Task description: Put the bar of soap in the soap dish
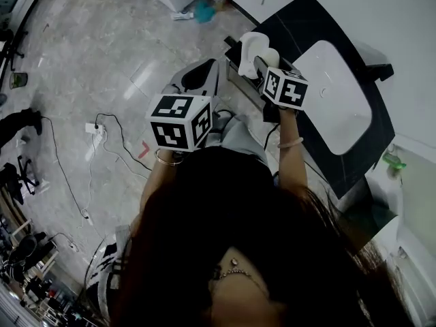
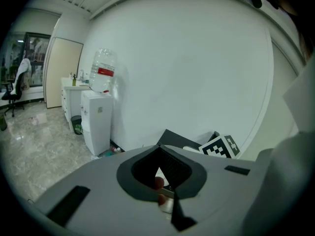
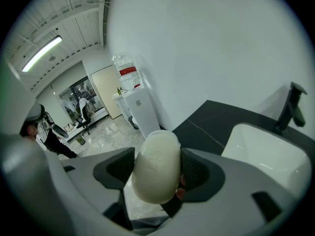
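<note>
A cream oval bar of soap point(image 3: 156, 163) stands upright between the jaws of my right gripper point(image 3: 158, 183), which is shut on it. In the head view that gripper point(image 1: 262, 54) hovers over the near left corner of the black counter point(image 1: 300, 19), beside the white sink basin point(image 1: 337, 97). My left gripper point(image 1: 197, 75) hangs lower and to the left, above the floor. In the left gripper view its jaws point(image 2: 165, 183) meet with nothing held. I cannot make out a soap dish in any view.
A black faucet point(image 3: 290, 107) stands behind the basin point(image 3: 268, 154). A water dispenser with a bottle on top point(image 2: 98, 117) stands by the wall. Cables and a power strip point(image 1: 95, 129) lie on the floor. A person point(image 3: 47, 134) stands far left.
</note>
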Action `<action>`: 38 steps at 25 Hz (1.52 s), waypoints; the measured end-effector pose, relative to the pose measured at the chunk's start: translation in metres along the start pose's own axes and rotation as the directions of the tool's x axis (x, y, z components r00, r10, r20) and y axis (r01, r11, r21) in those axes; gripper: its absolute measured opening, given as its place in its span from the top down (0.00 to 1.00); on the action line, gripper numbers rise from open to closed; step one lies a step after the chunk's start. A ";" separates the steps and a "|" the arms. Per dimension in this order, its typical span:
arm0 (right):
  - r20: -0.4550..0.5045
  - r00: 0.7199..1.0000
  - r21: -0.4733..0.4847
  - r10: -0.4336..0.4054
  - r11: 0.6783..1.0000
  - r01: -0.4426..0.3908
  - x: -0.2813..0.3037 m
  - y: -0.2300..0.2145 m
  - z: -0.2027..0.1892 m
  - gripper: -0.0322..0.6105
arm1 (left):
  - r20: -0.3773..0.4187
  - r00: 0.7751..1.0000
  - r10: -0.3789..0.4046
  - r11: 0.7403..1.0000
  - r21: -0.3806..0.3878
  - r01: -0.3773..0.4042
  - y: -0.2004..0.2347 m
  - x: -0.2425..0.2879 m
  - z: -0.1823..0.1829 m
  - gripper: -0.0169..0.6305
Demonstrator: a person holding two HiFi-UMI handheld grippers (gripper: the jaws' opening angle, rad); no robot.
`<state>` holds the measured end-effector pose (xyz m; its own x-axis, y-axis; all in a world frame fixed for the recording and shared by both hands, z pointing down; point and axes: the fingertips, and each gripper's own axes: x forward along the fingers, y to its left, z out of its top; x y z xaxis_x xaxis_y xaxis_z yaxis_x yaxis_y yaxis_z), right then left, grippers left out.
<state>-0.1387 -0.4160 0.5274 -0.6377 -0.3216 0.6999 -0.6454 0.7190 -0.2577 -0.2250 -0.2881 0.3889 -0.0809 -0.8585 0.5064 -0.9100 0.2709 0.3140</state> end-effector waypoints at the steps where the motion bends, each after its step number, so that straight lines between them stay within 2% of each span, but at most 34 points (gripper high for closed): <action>1: -0.004 1.000 -0.010 0.007 1.000 -0.007 0.005 0.002 0.001 0.47 | 0.004 1.000 0.016 1.000 -0.008 -0.016 0.005 -0.001 0.001 0.98; 9: -0.019 0.999 -0.050 0.041 0.998 -0.042 0.031 0.012 0.007 0.47 | 0.019 0.995 0.099 0.994 -0.042 -0.099 0.030 -0.005 0.006 0.98; 17: -0.027 0.998 -0.107 0.061 0.992 -0.064 0.054 0.021 0.002 0.47 | 0.003 0.990 0.143 0.988 -0.052 -0.143 0.042 -0.005 0.007 0.98; 26: 0.066 0.997 -0.221 0.031 0.975 -0.016 0.061 0.027 -0.001 0.47 | -0.017 0.986 0.166 0.985 -0.052 -0.166 0.048 -0.005 0.007 0.98; 30: 0.106 0.994 -0.221 0.026 0.975 -0.002 0.060 0.027 0.000 0.47 | -0.023 0.985 0.170 0.984 -0.051 -0.171 0.049 -0.005 0.007 0.98; 38: 0.110 0.994 -0.228 0.018 0.974 0.007 0.057 0.030 0.003 0.47 | -0.024 0.988 0.153 0.987 -0.040 -0.154 0.043 -0.002 0.008 0.98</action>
<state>-0.1959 -0.4146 0.5580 -0.6920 -0.3743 0.6173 -0.5372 0.8382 -0.0939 -0.2675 -0.2779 0.3953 -0.2095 -0.7961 0.5678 -0.8694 0.4174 0.2644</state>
